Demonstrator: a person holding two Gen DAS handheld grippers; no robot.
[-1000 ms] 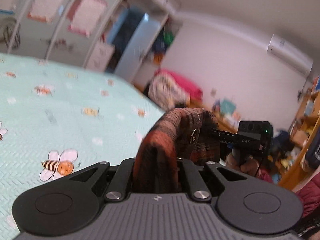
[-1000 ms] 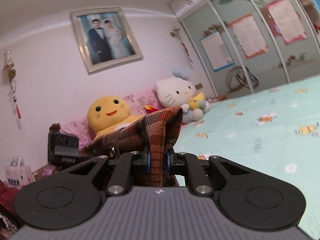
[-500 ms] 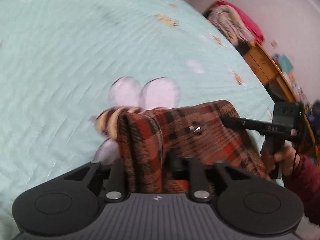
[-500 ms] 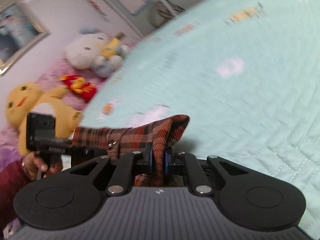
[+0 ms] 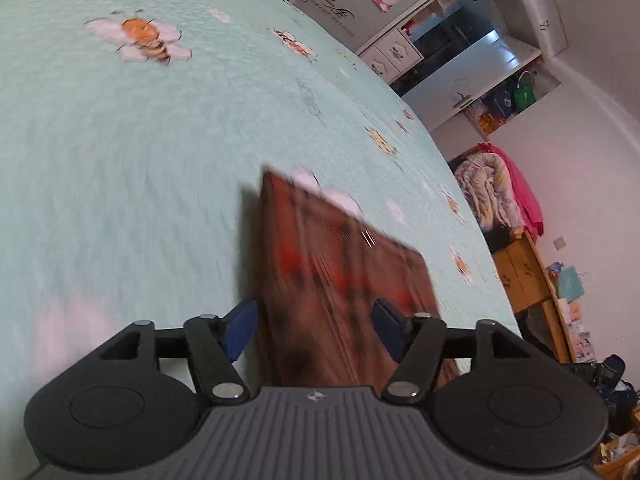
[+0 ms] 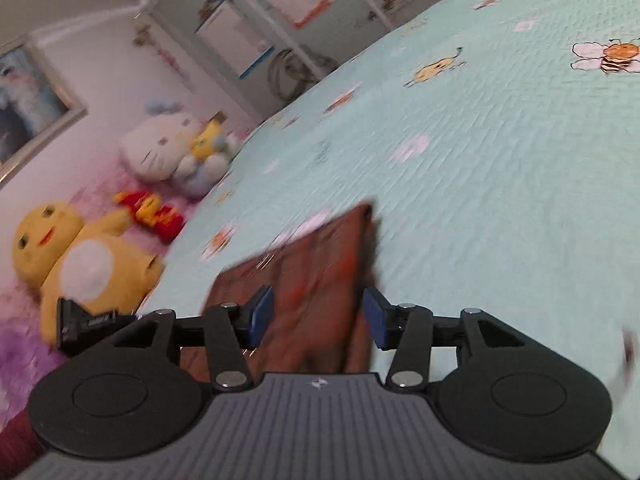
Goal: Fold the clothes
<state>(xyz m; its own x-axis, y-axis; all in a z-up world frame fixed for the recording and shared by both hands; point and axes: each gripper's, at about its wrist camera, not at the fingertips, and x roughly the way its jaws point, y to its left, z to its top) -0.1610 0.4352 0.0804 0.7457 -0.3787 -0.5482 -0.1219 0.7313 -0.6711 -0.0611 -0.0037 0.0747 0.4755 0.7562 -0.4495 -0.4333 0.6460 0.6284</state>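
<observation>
Lying folded on the pale green bedspread [image 5: 120,152], the plaid garment [image 5: 328,280] shows as a brown and red rectangle, blurred by motion in both views. In the left wrist view it stretches away from the left gripper [image 5: 314,330] toward a bee print [image 5: 146,42] far up the bed, its left edge straight and its far corner over a white flower print. The left gripper's jaws have just been opening: the blue pads [image 5: 240,330] stand wide apart, the cloth running between them, with a gap of bedspread showing beside the left pad; whether the right pad touches the fabric cannot be told through the blur.

In the right wrist view the same garment [image 6: 316,280] lies between the blue pads [image 6: 260,316] of the right gripper [image 6: 318,318], whose jaws have likewise just been opening and now stand about half spread, not pinching the cloth. The garment sits near the bed's edge on the side of the yellow plush toy [image 6: 76,256] and the white cat plush [image 6: 168,148], which rest by the wall. The left gripper's black body [image 6: 86,322] shows at the left of that view.
</observation>
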